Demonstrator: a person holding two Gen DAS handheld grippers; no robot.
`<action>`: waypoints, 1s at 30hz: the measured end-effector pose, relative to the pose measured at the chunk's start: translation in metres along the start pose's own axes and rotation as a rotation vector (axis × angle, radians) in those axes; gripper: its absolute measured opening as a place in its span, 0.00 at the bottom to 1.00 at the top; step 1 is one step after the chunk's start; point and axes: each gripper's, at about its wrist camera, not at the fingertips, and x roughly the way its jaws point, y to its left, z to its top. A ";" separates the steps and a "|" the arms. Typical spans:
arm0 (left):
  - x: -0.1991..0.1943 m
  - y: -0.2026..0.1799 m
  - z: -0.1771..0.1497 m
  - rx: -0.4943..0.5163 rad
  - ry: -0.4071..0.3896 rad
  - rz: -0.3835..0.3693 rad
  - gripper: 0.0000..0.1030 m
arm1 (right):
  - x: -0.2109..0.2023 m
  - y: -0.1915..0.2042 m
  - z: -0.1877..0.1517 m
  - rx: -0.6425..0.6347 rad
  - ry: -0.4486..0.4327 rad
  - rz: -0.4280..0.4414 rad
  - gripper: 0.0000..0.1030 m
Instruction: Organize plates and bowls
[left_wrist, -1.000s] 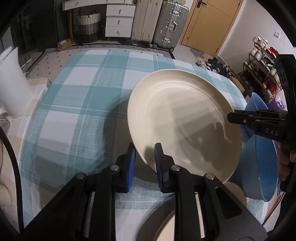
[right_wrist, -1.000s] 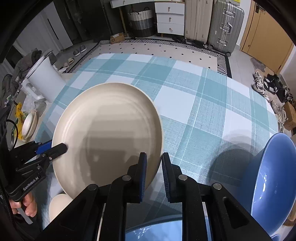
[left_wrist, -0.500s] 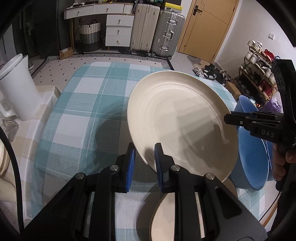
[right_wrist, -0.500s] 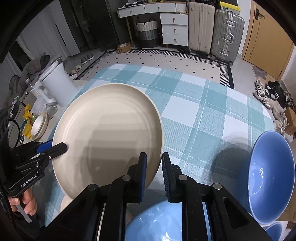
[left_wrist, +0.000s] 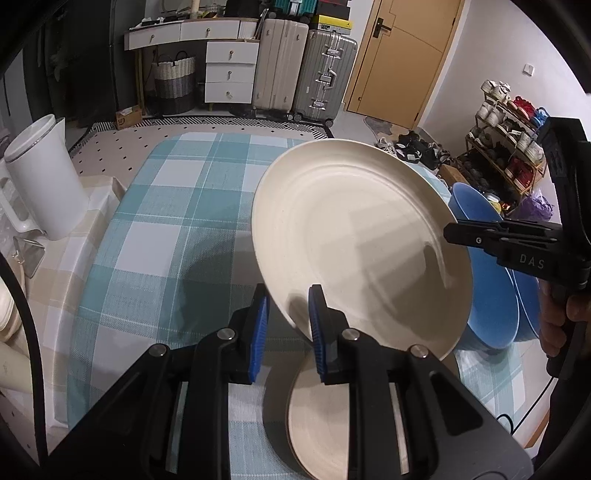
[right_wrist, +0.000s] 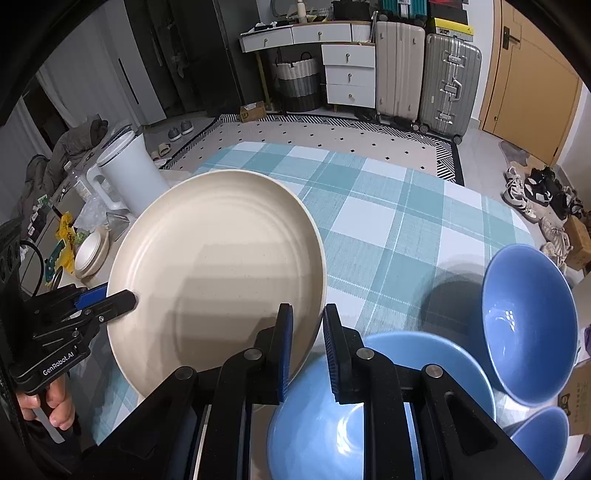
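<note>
Plate held aloft between both grippers, above the checked cloth.

The bowls (right_wrist: 528, 325) hold nothing visible; one lies under the right gripper (right_wrist: 308, 347), two more to its right. A second plate (left_wrist: 332, 424) lies on the cloth (left_wrist: 166, 229) beneath the left gripper (left_wrist: 288, 328). A white jug (left_wrist: 44, 181) stands at the table's left edge. The plate (left_wrist: 354, 236) is cream, ridged, tilted, bare. Each gripper's jaws are closed narrow on opposite rims.

Place: a lived-in home room.
Far ahead of the hand-held gripper: suitcases (left_wrist: 306, 66), white drawers (left_wrist: 229, 70), wooden door (left_wrist: 402, 55).
Right: shoe rack (left_wrist: 506, 147).
Below: checked tabletop (right_wrist: 388, 229).
</note>
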 end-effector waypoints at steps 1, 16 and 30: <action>-0.005 -0.001 -0.003 0.001 -0.005 -0.003 0.17 | -0.002 0.001 -0.002 0.000 -0.003 -0.001 0.17; -0.045 -0.011 -0.039 0.024 -0.030 -0.023 0.17 | -0.040 0.023 -0.040 -0.011 -0.045 -0.021 0.18; -0.067 -0.009 -0.074 0.038 -0.044 -0.027 0.17 | -0.057 0.044 -0.080 -0.010 -0.075 -0.024 0.18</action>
